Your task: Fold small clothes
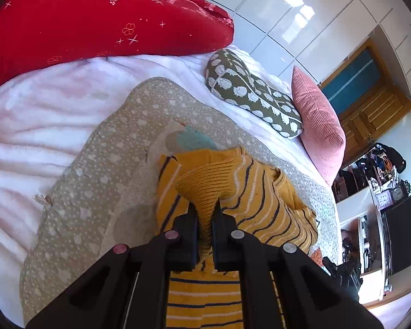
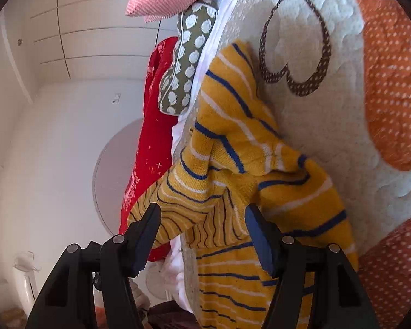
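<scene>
Striped sweater [image 1: 249, 192] pinched by left gripper [image 1: 204, 208]; no writing legible.

The left gripper [image 1: 204, 208] is matte black plastic with two angular arms; round fasteners cap its joints, pinkish at 9 o'clock, silver at 3 o'clock. The right gripper [image 2: 202, 213] is built alike, with silver fasteners and dark blue pads [image 2: 256, 235] lining its fingers.

No text, label, brand or number can be read in either view; the dials of the two small clocks [image 1: 391, 196] on the shelf beyond the pink pillow [image 1: 319, 126] are too small to be made out, and only patterns are borne by the fabrics.
</scene>
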Demonstrator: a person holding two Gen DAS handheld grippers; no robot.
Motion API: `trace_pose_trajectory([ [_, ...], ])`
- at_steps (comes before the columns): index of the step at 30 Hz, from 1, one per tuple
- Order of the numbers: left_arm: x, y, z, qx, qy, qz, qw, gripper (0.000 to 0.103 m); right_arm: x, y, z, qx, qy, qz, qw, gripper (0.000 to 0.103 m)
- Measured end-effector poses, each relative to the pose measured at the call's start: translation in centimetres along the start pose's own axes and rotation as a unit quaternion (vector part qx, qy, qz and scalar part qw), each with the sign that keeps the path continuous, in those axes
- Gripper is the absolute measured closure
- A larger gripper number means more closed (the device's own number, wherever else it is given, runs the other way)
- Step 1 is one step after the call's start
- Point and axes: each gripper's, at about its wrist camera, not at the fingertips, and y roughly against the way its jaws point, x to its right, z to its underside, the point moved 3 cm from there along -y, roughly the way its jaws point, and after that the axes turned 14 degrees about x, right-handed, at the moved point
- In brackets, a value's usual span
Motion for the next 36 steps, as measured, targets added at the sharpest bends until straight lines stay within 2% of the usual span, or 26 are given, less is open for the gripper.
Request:
trace_pose_trajectory([
  [3,-1.5,0.0,-0.4,-0.006,0.025,0.005,0.9997,0.096,-0.1,-1.8,0.5,-0.002,-0.013,0.001,1.000,0.033],
  [5,-1.8,0.3,-0.2,-0.010,0.028,0.009,0.9995,0.096,-0.3,-2.5,0.3,0.013,-0.026,-0.009,1.000,0.032],
  [8,-1.7,0.7,0.2,-0.018,0.029,0.014,0.9993,0.096,-0.6,-4.3,-0.1,0.027,-0.046,-0.012,0.998,0.026],
  [12,-0.8,2.1,-0.3,-0.019,0.030,0.033,0.9988,0.096,-1.4,-5.9,2.0,0.000,-0.051,-0.018,0.999,0.025],
  [14,-0.1,3.1,-0.7,-0.013,0.031,0.044,0.9985,0.096,-1.5,-6.7,2.7,-0.001,-0.041,-0.006,0.999,0.025],
  [18,1.1,5.3,-1.6,0.000,0.021,0.059,0.9980,0.096,-0.8,-7.8,2.6,0.015,-0.065,0.005,0.998,0.024],
  [22,1.4,5.7,-1.5,0.000,0.003,0.049,0.9988,0.096,-1.8,-6.5,0.5,0.076,-0.020,0.033,0.996,0.025],
  [25,1.1,4.3,-0.7,-0.011,-0.003,0.045,0.9989,0.096,-3.6,-3.8,-0.2,0.111,0.033,0.043,0.992,0.032],
  [28,0.9,1.6,0.9,-0.033,-0.005,0.044,0.9985,0.096,-5.3,-1.3,-0.1,0.127,0.079,0.029,0.988,0.032],
  [32,0.4,-3.2,4.7,-0.084,0.005,0.034,0.9959,0.095,-4.0,1.5,-1.8,0.158,0.025,-0.012,0.987,0.032],
  [36,0.3,-7.2,8.0,-0.119,-0.018,-0.001,0.9928,0.095,-1.2,3.7,-4.0,0.210,-0.015,0.031,0.977,0.032],
])
